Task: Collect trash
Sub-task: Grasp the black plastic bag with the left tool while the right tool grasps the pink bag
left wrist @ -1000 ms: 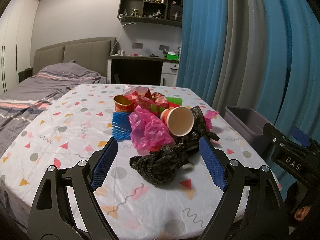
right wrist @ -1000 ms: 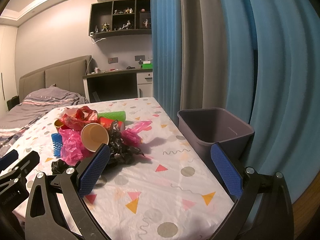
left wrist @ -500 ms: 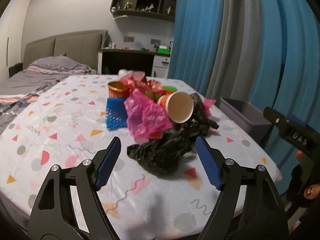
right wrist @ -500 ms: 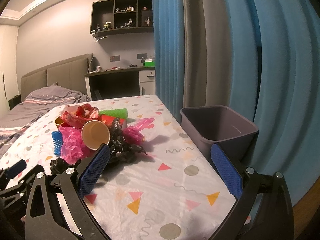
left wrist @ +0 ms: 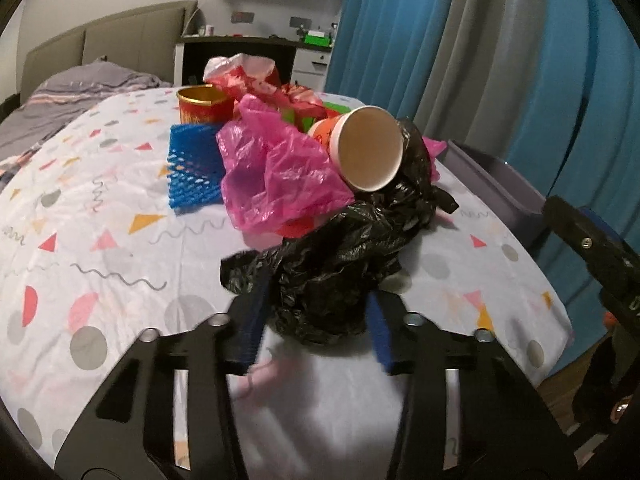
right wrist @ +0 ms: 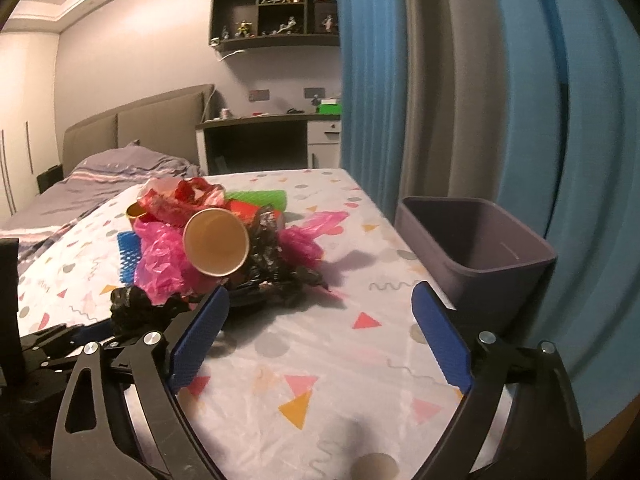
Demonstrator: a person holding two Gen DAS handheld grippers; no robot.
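Right now the left gripper (left wrist: 316, 328) has its two blue pads drawn in against either side of the near end of a crumpled black plastic bag (left wrist: 340, 260); the pads are blurred, so whether the grip is firm is hard to say, but they appear to be pinching the plastic. That bag lies at the near edge of a heap of trash on a table covered with a white cloth printed with triangles and dots (left wrist: 100, 232). Behind and touching the bag sits a pink plastic bag (left wrist: 272, 176), with a paper cup (left wrist: 368, 154) tipped on its side, mouth toward the camera, resting on top between the pink and black plastic. Left of the pink bag lies a blue foam net (left wrist: 192, 168), and beyond it stands a red and gold cup (left wrist: 204, 106) beside red wrappers (left wrist: 256, 78).

From the right wrist view, the right gripper (right wrist: 320, 336) hovers with its jaws spread wide and nothing between them. A grey bin (right wrist: 480, 248) stands at the table's right edge, near the curtain (right wrist: 520, 100), apart from the heap
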